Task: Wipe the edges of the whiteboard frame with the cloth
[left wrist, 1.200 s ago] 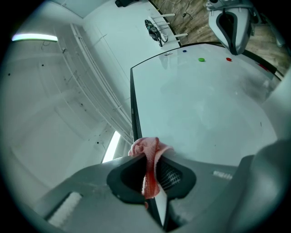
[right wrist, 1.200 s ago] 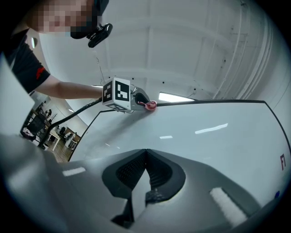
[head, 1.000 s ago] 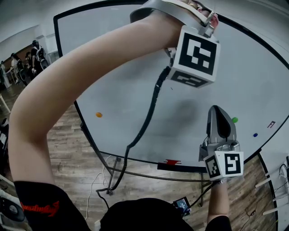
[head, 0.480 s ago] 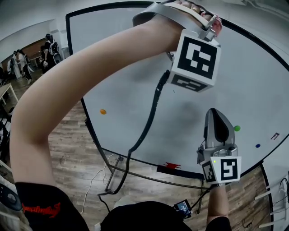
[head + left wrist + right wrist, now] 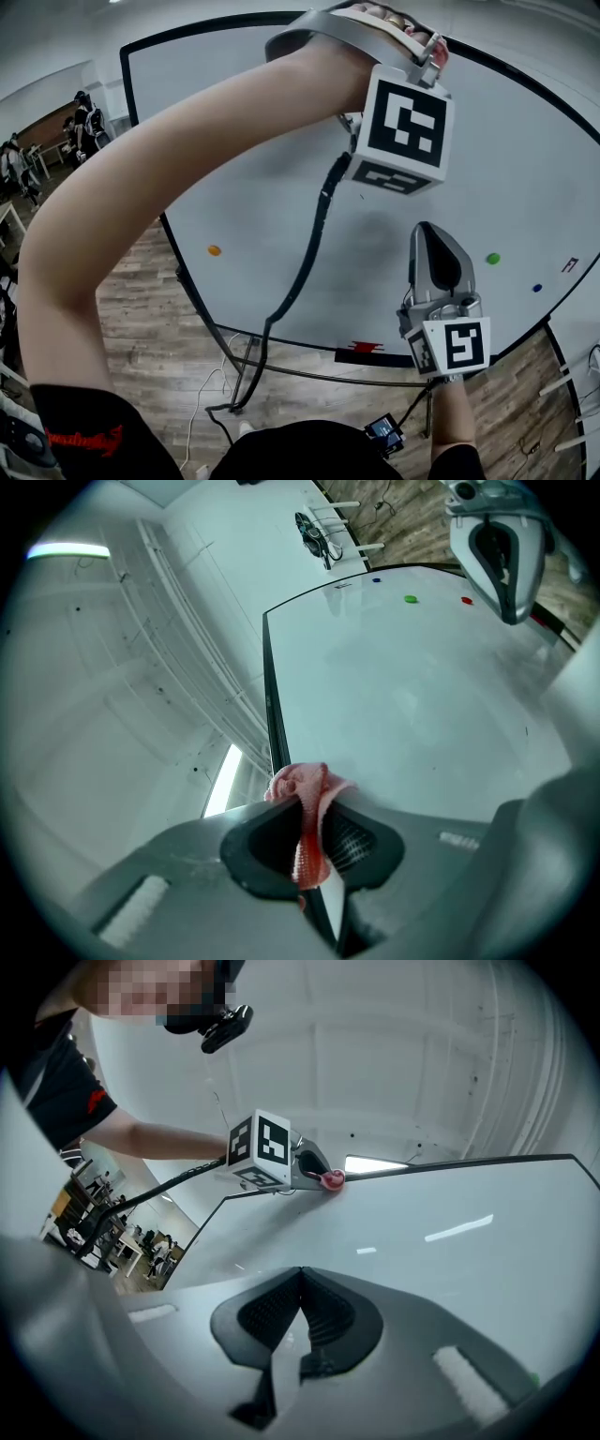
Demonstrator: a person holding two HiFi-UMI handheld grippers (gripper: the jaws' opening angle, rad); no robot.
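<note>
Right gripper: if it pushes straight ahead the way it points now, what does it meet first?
Probably the white whiteboard surface; the shut right gripper aims at it with nothing between. How far off is unclear.

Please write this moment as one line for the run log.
left claw: shut on pink cloth, at whiteboard frame edge | right claw: shut, empty, facing whiteboard

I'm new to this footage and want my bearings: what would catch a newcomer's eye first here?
High on the whiteboard, the left gripper pinches a pink cloth right at the black frame along the board's top edge. Lower down, the right gripper faces the board with its jaws together and nothing between them.
</note>
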